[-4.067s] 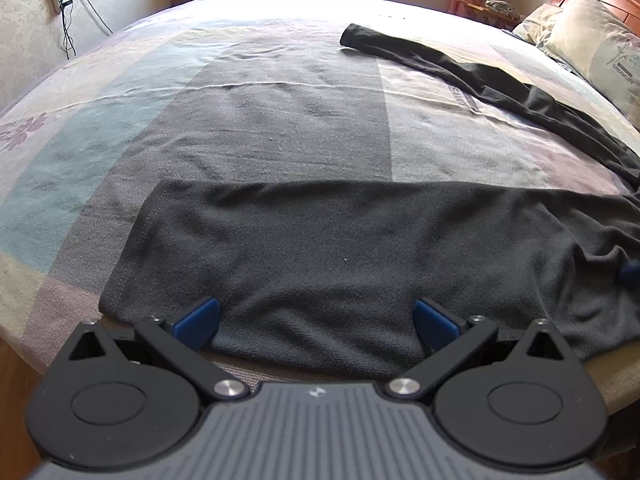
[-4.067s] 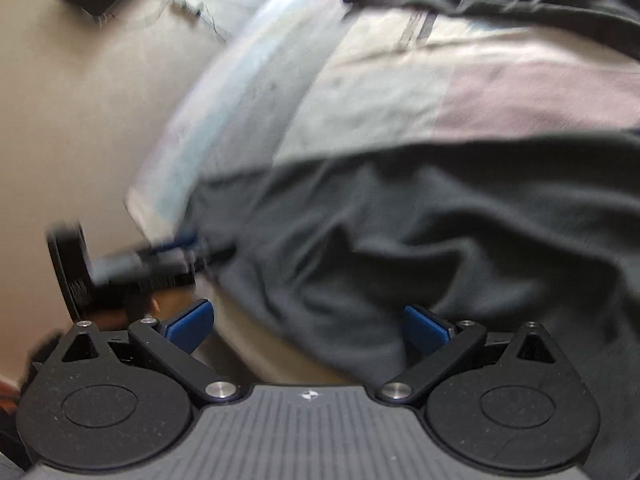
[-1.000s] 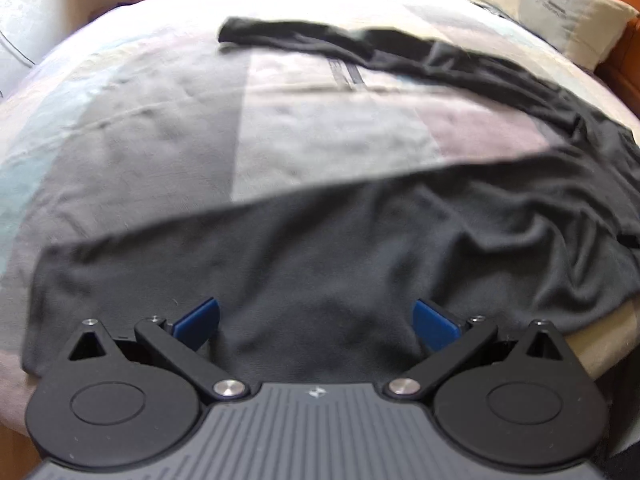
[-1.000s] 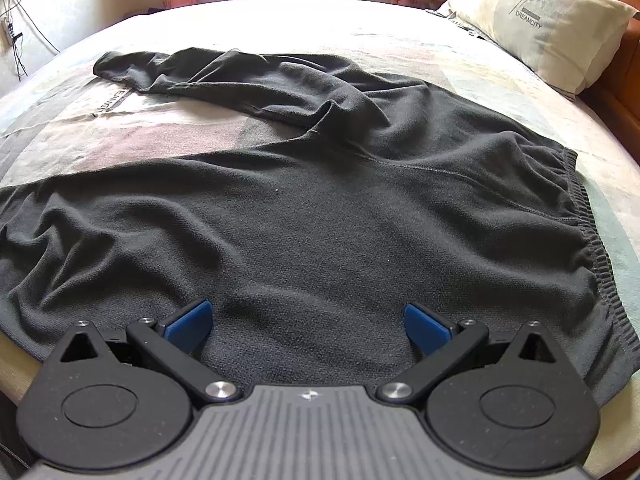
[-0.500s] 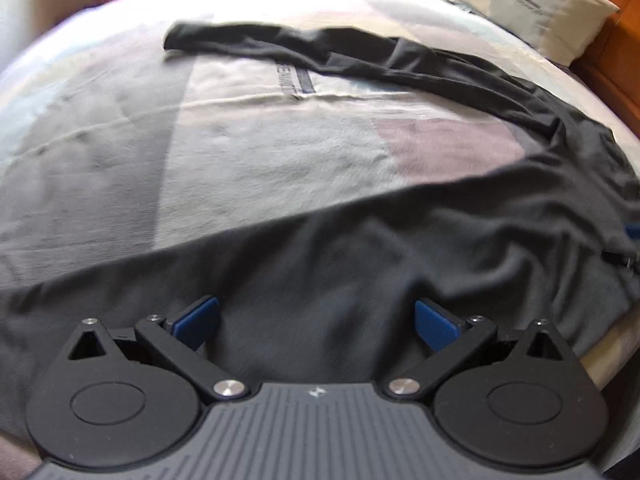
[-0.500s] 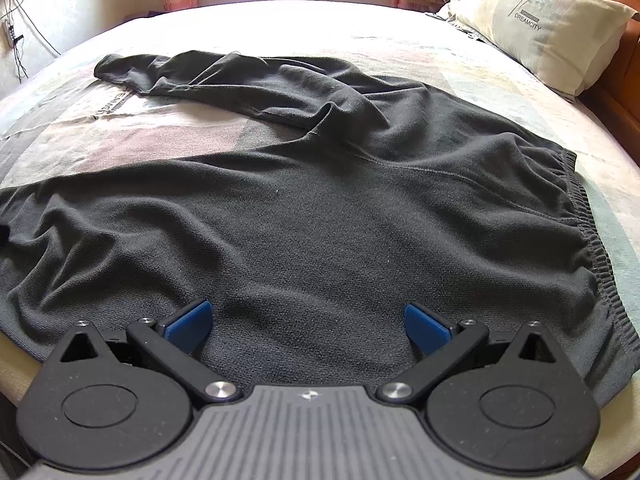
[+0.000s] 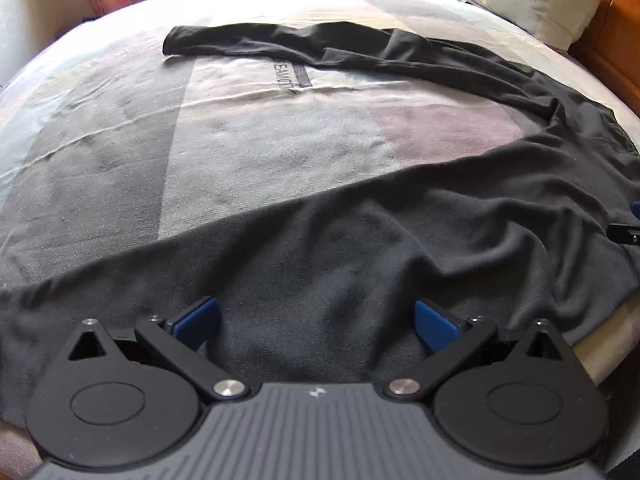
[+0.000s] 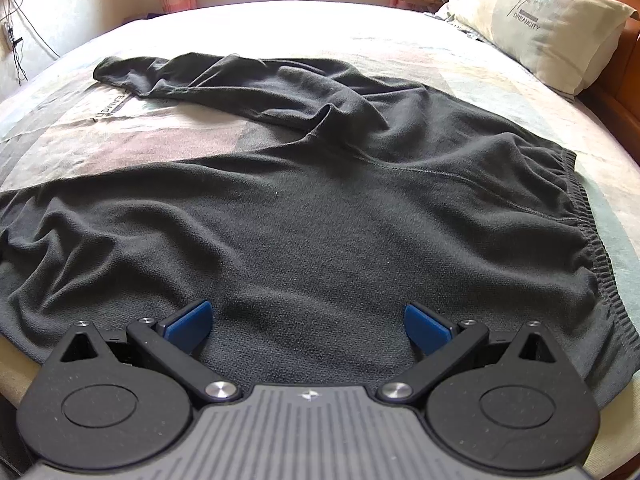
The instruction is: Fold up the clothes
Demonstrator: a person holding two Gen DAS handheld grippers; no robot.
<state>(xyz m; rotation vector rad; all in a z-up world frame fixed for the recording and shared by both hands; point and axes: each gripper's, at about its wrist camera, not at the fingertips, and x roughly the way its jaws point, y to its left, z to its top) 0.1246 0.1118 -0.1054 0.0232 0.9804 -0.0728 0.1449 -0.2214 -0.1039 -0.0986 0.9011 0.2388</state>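
**Left wrist and right wrist views: both sets of fingers spread wide over dark trousers on the bed**

Left wrist view: left gripper point(image 7: 316, 320) hovering low above the near trouser leg, blue-padded fingers point(image 7: 196, 316) parted wide, nothing between them. Whether the pads brush the cloth cannot be told. Dark trousers point(image 7: 360, 248) of soft, fleecy knit, charcoal black, lying across the bed point(image 7: 100, 168) from 8 o'clock to 3 o'clock, with the far leg stretching from 2 o'clock back to 11 o'clock, its cuff end flat and narrow. Gentle ripples in the fabric toward 3 o'clock. Bedspread woven, in large blocks of grey, pale cream, pink and light blue, with printed lettering near 12 o'clock. A sliver of the other gripper at the 3 o'clock edge.

Right wrist view: right gripper point(image 8: 306, 322) also low over the trousers point(image 8: 320, 220), fingers point(image 8: 426, 324) equally wide apart, empty. Ribbed, gathered elastic waistband point(image 8: 596, 248) running down the 3 o'clock side. Creased folds where the two legs meet near 12 o'clock. Cream pillow point(image 8: 548, 16) with printed text at 1 o'clock, against a wooden headboard point(image 8: 616, 100).
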